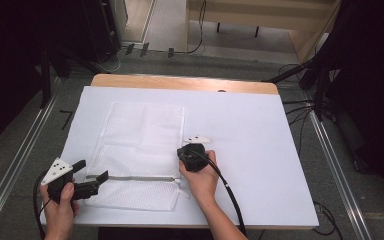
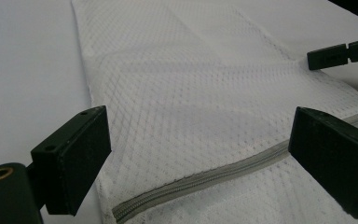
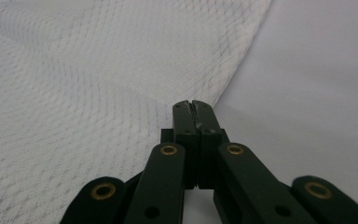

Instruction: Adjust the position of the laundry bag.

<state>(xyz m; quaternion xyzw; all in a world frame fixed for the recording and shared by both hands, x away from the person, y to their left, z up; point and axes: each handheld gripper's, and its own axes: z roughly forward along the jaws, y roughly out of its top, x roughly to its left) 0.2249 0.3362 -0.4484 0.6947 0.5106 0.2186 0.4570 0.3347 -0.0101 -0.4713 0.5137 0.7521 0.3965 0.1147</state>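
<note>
Surface: white sheet (image 1: 260, 150) over a wooden table (image 1: 180, 81), grey floor around it, dark stands at 9 and 3 o'clock, cables trailing at 3 o'clock.

Mesh bag (image 1: 140, 145): white netting, lying flat on the sheet, left of centre (roughly 9 o'clock from the sheet's middle); long side running from 12 toward 6 o'clock in the high view.

Zipper (image 1: 135, 178): grey, zipped along the bag's near part, running 9 to 3 o'clock; seen in the left gripper view as a grey band (image 2: 205, 179) crossing between the jaws.

Left gripper (image 1: 94, 181): held at 8 o'clock of the sheet, pointing toward 3 o'clock; jaws standing wide apart, one on each side of the zipper's left end, pads pressing on nothing (bag lying beneath the gap); in its own view (image 2: 200, 163).

Left hand (image 1: 60, 207): wrapped round the gripper's body, grey plate on top.

Right gripper (image 3: 192, 108): jaws fully together, tips down at the bag's right edge near the zipper's right end; whether a fold of mesh or the puller sits pinched between the tips cannot be told (tips hidden under the body in the high view (image 1: 192, 156)).

Right hand (image 1: 200, 177): coming in from 6 o'clock, cable trailing back toward 5 o'clock.

Distance between grippers: well apart, one at each end of the zipper.
</note>
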